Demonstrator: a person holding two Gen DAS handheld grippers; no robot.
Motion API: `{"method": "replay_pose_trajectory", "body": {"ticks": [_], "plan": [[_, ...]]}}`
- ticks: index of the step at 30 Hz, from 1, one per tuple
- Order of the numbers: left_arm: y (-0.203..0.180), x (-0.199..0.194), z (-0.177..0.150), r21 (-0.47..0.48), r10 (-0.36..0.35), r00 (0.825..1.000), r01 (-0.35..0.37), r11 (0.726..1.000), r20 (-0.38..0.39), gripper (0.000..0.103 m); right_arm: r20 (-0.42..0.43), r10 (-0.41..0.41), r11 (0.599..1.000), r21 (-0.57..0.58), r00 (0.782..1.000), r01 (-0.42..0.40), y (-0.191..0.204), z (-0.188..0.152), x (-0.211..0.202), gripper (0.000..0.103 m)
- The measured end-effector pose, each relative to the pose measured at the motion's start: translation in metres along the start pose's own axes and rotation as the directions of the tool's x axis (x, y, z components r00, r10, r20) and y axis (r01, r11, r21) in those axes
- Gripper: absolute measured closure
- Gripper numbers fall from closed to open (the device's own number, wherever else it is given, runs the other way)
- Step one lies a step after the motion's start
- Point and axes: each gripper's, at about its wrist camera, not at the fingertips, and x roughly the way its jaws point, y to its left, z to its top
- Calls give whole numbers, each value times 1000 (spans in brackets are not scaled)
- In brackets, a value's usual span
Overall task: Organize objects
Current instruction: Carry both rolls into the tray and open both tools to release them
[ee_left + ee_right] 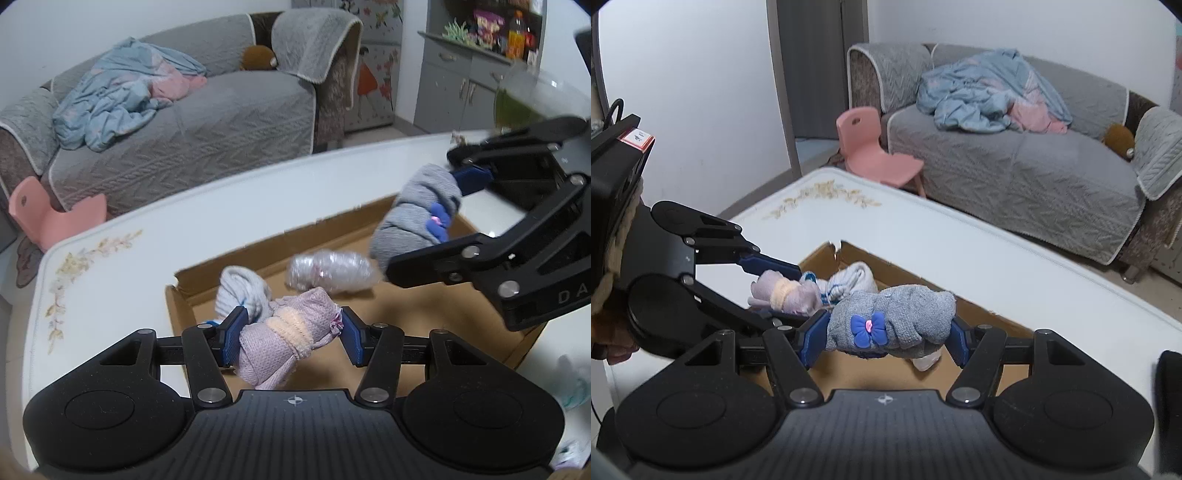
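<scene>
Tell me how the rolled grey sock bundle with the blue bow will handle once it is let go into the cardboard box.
The grey sock bundle looks soft: it bulges around the right gripper. Probably light, so it should land without harm. Its rolled shape might let it roll slightly in the cardboard box, though the knit likely grips.

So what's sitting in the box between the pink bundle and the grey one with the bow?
In the left wrist view, a clear plastic-wrapped roll lies on the cardboard box floor between the pink bundle and grey bundle.
</scene>
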Motion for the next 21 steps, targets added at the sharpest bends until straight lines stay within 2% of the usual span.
{"method": "replay_pose_trajectory", "body": {"ticks": [10, 15, 21], "plan": [[-2, 42, -13, 27, -10, 997, 12, 1000, -79, 44, -99, 40, 999, -32, 994, -43, -1, -5, 47, 42], [4, 57, -18, -12, -17, 994, 16, 1000, -111, 43, -146, 67, 994, -77, 987, -79, -1, -7, 66, 42], [7, 62, -22, -34, -11, 994, 7, 999, -110, 43, -177, 67, 987, -132, 982, -91, -1, -2, 78, 42]]}}
